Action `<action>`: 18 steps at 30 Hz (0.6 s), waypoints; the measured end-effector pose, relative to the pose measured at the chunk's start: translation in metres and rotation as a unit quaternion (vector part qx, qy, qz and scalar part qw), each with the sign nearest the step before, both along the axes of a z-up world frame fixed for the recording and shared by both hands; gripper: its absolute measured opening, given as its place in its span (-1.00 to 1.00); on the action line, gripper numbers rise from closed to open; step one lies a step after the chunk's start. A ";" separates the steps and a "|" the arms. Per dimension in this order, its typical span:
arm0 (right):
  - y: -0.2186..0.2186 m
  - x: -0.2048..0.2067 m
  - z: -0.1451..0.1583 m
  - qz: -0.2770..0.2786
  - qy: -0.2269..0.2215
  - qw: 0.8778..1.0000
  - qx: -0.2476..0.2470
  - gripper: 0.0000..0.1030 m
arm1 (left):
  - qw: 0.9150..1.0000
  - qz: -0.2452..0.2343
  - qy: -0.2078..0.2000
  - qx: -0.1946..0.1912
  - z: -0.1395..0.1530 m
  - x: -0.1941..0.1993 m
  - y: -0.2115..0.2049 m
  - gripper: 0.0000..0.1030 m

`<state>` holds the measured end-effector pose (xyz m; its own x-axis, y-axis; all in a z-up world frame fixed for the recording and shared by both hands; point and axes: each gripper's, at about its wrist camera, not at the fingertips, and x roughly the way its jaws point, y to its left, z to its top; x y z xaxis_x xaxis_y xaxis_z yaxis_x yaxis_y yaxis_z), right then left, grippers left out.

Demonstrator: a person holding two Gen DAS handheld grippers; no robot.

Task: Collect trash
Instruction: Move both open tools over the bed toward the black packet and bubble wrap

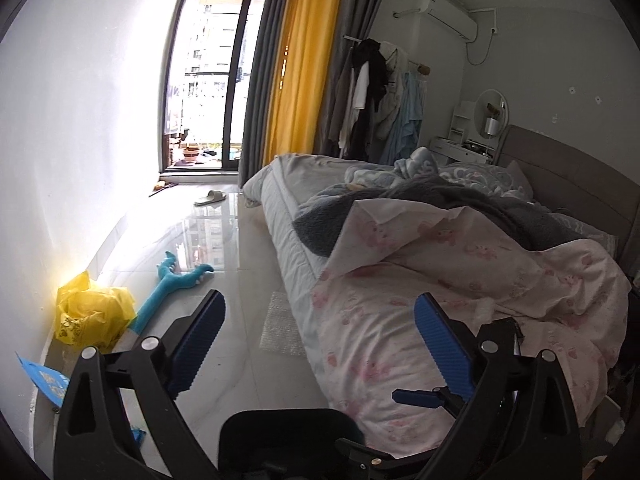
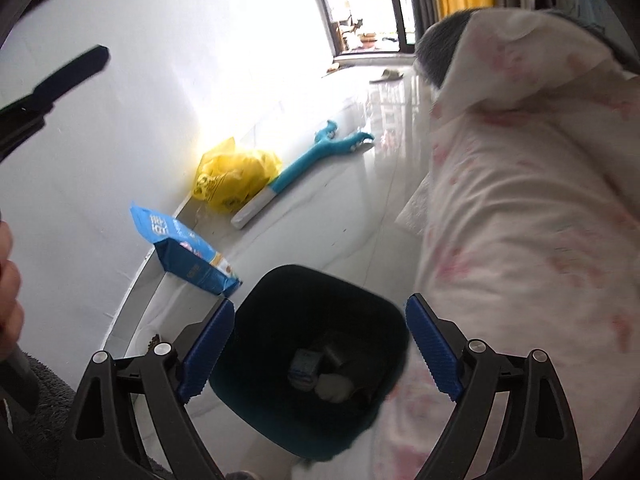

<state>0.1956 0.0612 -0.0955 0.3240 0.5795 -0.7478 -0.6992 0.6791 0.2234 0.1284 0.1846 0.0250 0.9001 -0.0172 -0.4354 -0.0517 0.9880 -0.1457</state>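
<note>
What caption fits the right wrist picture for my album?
Open right gripper above a dark bin holding trash, blue packet beside it.

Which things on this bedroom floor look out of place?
Several things lie by the wall: a crumpled yellow bag, a blue packet tipped on its side, and a blue toy. A lone slipper lies near the balcony door. The bin holds some trash.

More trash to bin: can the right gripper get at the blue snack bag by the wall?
Probably yes: right gripper is open and empty, and only bare floor lies beside the dark bin toward the blue snack bag.
</note>
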 end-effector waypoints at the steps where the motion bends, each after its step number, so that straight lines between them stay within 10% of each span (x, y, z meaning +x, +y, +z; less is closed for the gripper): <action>1: -0.007 0.001 0.004 -0.005 -0.005 1.000 0.003 0.72 | 1.000 -0.004 -0.001 0.000 0.001 0.001 -0.004 0.88; 18: -0.088 0.015 0.031 -0.073 -0.043 0.996 0.017 0.75 | 0.999 -0.049 -0.015 -0.003 0.007 0.026 -0.065 0.89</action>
<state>0.2104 -0.0269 -0.0643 0.4688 0.5466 -0.6939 -0.6114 0.7677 0.1918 0.1539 0.1196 0.0325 0.9063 -0.1085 -0.4084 0.0496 0.9871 -0.1522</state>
